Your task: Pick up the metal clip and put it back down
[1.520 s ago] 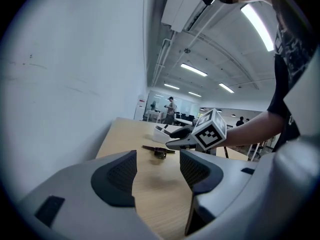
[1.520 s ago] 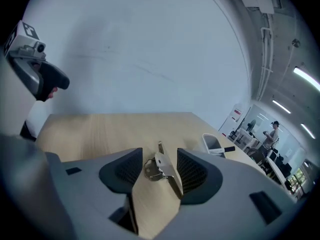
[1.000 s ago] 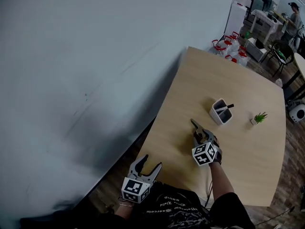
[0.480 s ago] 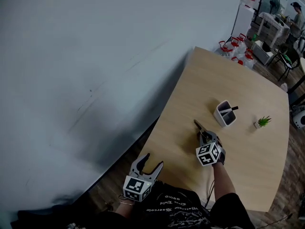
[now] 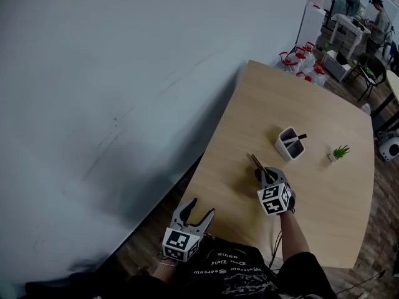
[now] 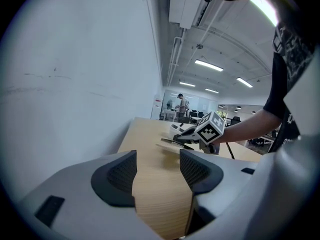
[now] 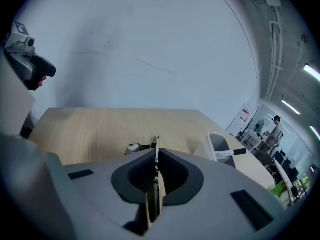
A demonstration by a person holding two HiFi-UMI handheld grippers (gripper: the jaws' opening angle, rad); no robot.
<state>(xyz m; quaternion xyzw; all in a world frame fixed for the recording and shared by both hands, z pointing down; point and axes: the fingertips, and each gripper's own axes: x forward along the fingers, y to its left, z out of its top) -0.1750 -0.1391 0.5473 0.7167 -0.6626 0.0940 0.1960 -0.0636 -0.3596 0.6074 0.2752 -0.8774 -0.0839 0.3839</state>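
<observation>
The metal clip (image 5: pixel 255 163) is a thin dark piece that sticks out ahead of my right gripper (image 5: pixel 264 174) over the middle of the wooden table (image 5: pixel 324 210). In the right gripper view the jaws stand pressed together on the clip's flat blade (image 7: pixel 156 157), and its wire end (image 7: pixel 135 146) shows just past them. From the left gripper view the clip (image 6: pixel 170 142) seems to hover slightly above the tabletop in the right gripper (image 6: pixel 181 139). My left gripper (image 5: pixel 198 212) (image 6: pixel 157 168) is open and empty at the table's near-left edge.
A white pen holder (image 5: pixel 288 145) with a black marker stands just beyond the right gripper, and a small potted plant (image 5: pixel 338 153) to its right. Red-capped bottles (image 5: pixel 300 61) stand on the floor past the table's far end. A grey wall (image 5: pixel 112 104) runs along the left.
The right gripper's jaws have closed from wide open onto the clip. The left gripper has stayed open in place.
</observation>
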